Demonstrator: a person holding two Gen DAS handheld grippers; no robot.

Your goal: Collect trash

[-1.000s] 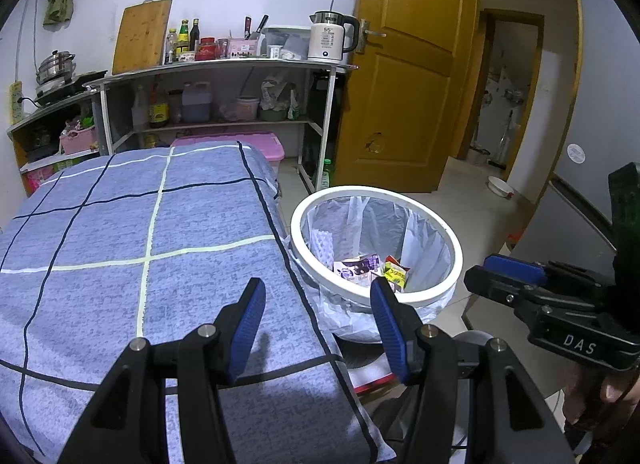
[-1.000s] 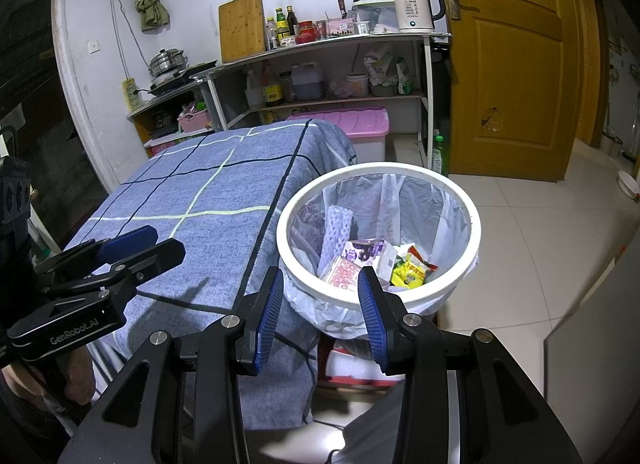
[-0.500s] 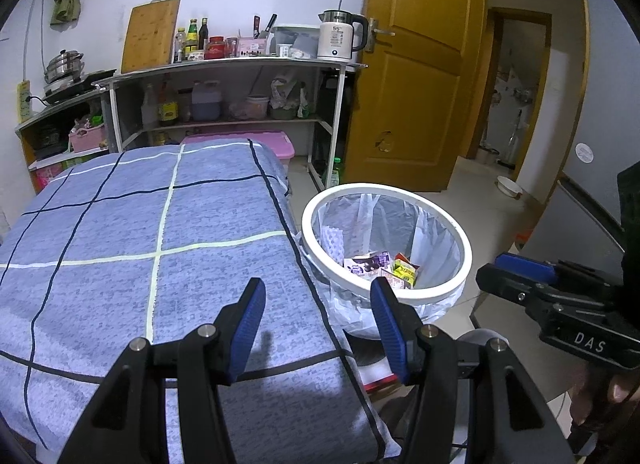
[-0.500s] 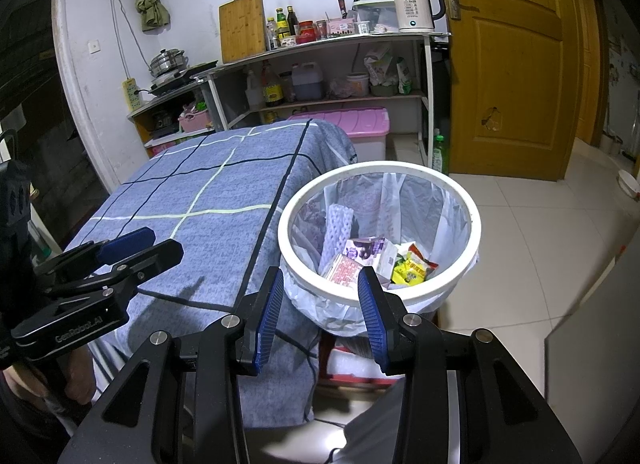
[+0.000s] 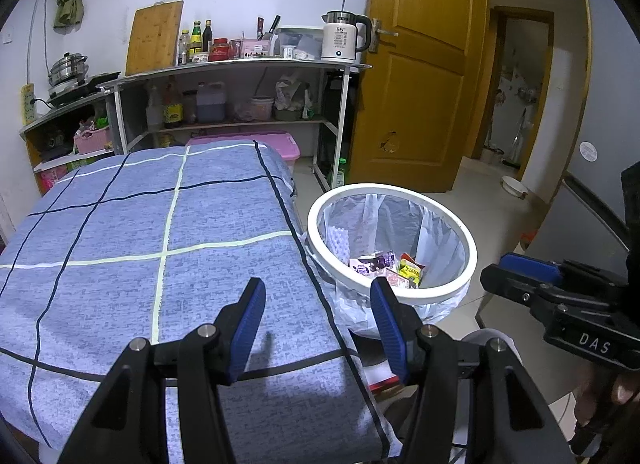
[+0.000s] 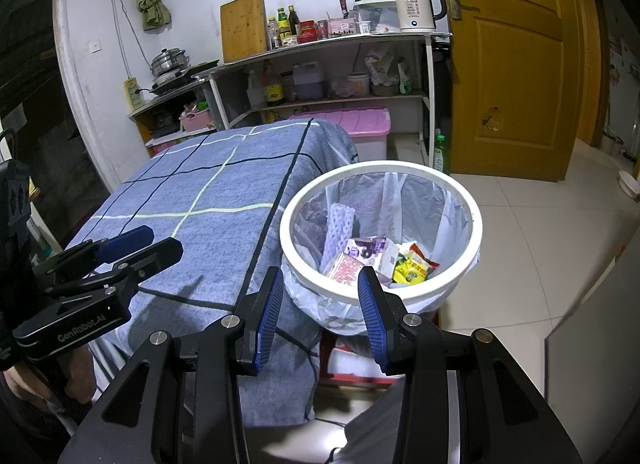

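A white-rimmed trash bin (image 5: 440, 292) (image 6: 380, 166) with a clear liner stands on the floor, against the right edge of the table. It holds a purple-and-white carton (image 6: 368, 248), a yellow snack packet (image 6: 412, 268) (image 5: 409, 271) and a white foam net (image 6: 338, 223). My left gripper (image 5: 318, 298) hovers over the table's near right corner, open and empty. My right gripper (image 6: 321, 282) hangs in front of the bin's near rim, open a little narrower, with nothing between its pads. Each gripper shows in the other's view: the right gripper (image 5: 520, 270), the left gripper (image 6: 132, 242).
The table wears a blue checked cloth (image 5: 160, 244) (image 6: 208, 199). Behind it stands a metal shelf (image 5: 240, 63) with bottles, a kettle (image 6: 416, 3) and a cutting board. A pink storage box (image 6: 352, 123) sits below, and a wooden door (image 5: 420, 63) is at the right. Tiled floor (image 6: 540, 223) lies beyond the bin.
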